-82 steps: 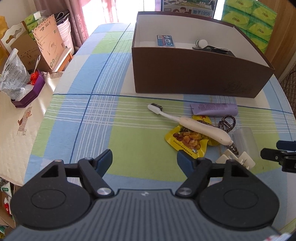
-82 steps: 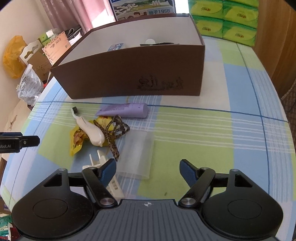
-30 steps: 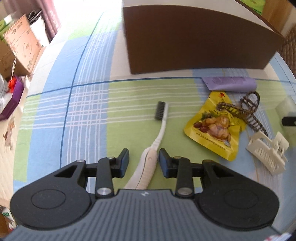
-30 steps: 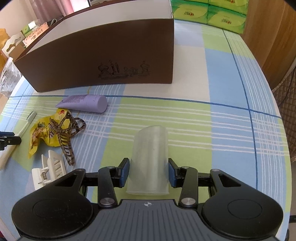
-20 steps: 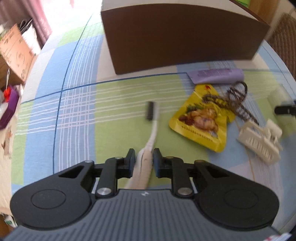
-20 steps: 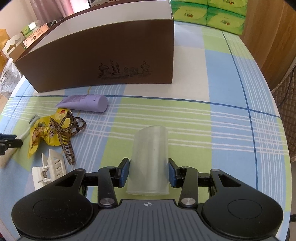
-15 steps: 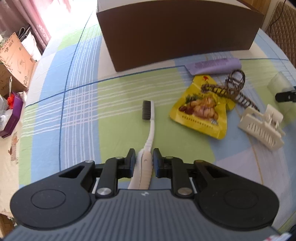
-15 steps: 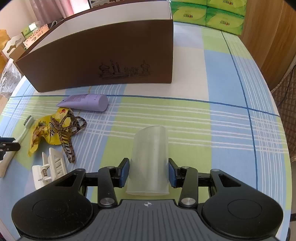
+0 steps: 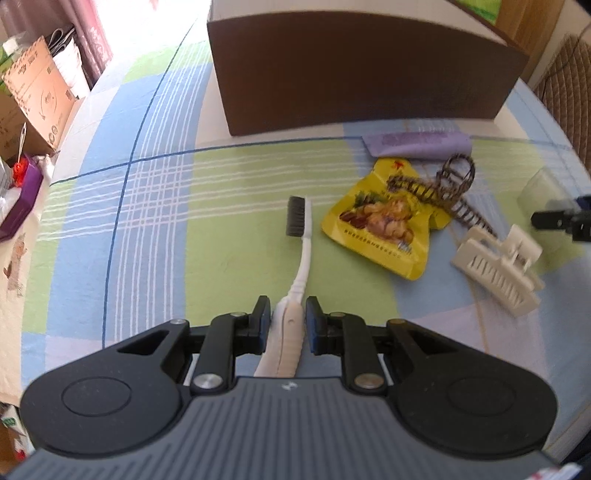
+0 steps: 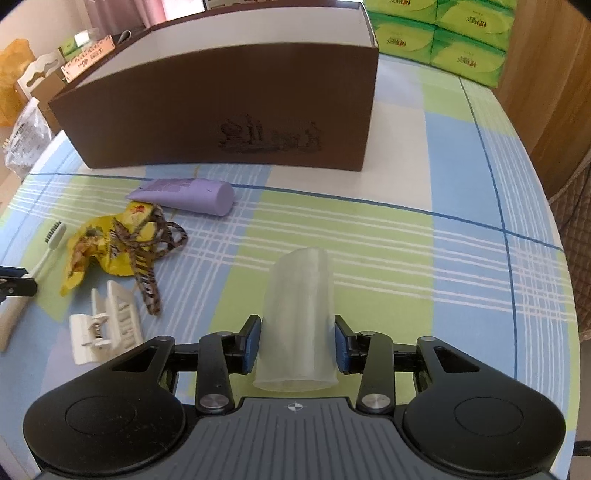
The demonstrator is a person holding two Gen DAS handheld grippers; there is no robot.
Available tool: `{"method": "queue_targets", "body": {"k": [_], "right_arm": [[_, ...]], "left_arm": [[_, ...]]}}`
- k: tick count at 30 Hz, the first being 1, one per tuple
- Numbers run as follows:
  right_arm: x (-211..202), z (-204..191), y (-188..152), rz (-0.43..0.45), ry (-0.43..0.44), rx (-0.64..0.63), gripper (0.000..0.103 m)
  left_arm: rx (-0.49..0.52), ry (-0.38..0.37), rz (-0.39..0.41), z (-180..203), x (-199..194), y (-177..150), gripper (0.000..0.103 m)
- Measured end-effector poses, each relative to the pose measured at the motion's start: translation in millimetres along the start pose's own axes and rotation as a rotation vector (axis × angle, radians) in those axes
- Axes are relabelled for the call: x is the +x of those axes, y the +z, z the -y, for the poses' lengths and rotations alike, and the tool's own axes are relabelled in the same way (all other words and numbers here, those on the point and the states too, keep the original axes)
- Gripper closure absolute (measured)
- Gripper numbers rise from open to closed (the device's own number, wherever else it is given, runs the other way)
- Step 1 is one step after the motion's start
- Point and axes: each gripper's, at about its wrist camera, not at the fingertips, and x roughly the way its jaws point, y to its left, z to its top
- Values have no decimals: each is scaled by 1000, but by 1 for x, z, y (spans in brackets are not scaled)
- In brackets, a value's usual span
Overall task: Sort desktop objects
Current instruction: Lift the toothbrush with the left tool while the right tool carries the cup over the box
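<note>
My left gripper is shut on the handle of a white toothbrush, its dark bristles pointing toward the brown box. My right gripper is shut on a clear plastic cup lying lengthwise between the jaws. The toothbrush and the left gripper's tip show at the left of the right wrist view. On the checked cloth lie a yellow snack packet, a purple tube, a patterned hair band and a white hair claw.
The brown box stands open at the back of the table. Green tissue packs are stacked behind it on the right. Cardboard boxes and bags sit beyond the table's left edge.
Both grippers closed: the left on the toothbrush handle, the right on the clear cup. The left gripper then lifted slightly and turned with the toothbrush. The right has barely moved lately.
</note>
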Motion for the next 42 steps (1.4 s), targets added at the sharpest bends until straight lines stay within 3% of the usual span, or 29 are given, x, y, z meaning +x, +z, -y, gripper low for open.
{"method": "queue_targets", "body": {"k": [4,17,42], "right_arm": [[-10,-6,5,14,25,-11,72],[-20,-16,8,24,37,-31,72],[-50,-29,49,123,120,-35,72]], "left_arm": [[-22,-22,30,0,-10,5,87],[-37,-39,44,6,-17,8,87],[-37,-92,221,9,-66,59,87]]}}
